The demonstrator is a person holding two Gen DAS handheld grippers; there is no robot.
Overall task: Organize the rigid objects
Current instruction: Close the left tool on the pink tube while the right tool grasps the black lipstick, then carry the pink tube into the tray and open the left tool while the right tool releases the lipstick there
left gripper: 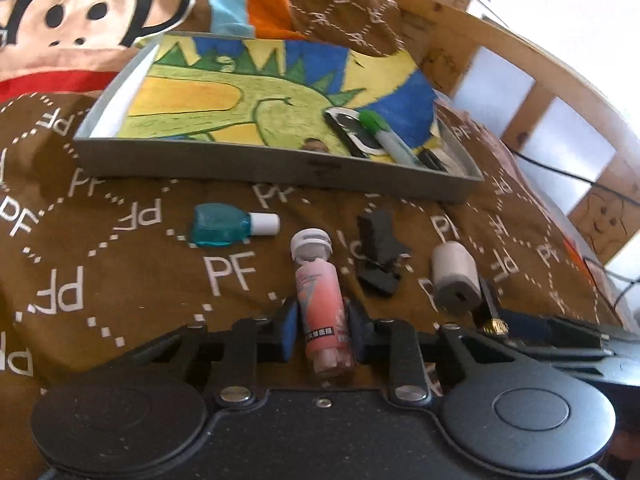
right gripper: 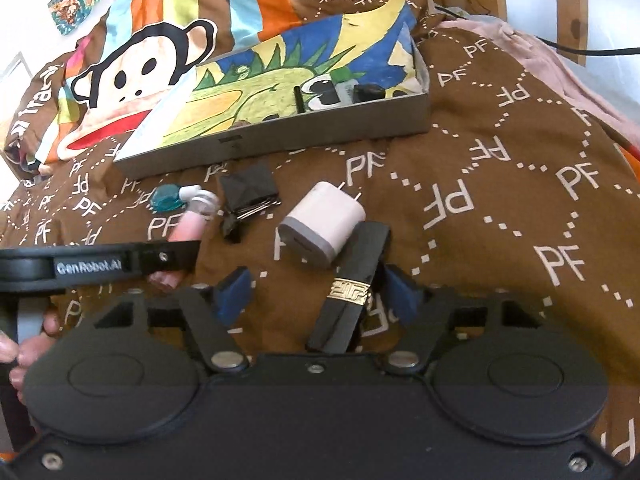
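My left gripper (left gripper: 322, 328) is shut on a pink bottle (left gripper: 320, 304) with a white cap that lies on the brown bedspread, pads pressed against both its sides. In the right wrist view the same bottle (right gripper: 186, 232) pokes out past the left gripper's black arm. My right gripper (right gripper: 320, 294) is open wide around a black lipstick tube (right gripper: 352, 288) with a gold band; the tube lies nearer the right finger. Loose on the cover are a teal bottle (left gripper: 224, 226), a black binder clip (left gripper: 378, 252) and a white charger plug (right gripper: 324, 226).
A shallow grey tray (left gripper: 280, 164) lined with a dinosaur drawing sits just beyond the objects and holds a green-capped marker (left gripper: 384, 136) and small dark items at its right end. A monkey-print pillow (right gripper: 136, 72) lies behind it. A wooden bed rail (left gripper: 532, 92) and black cables run along the right.
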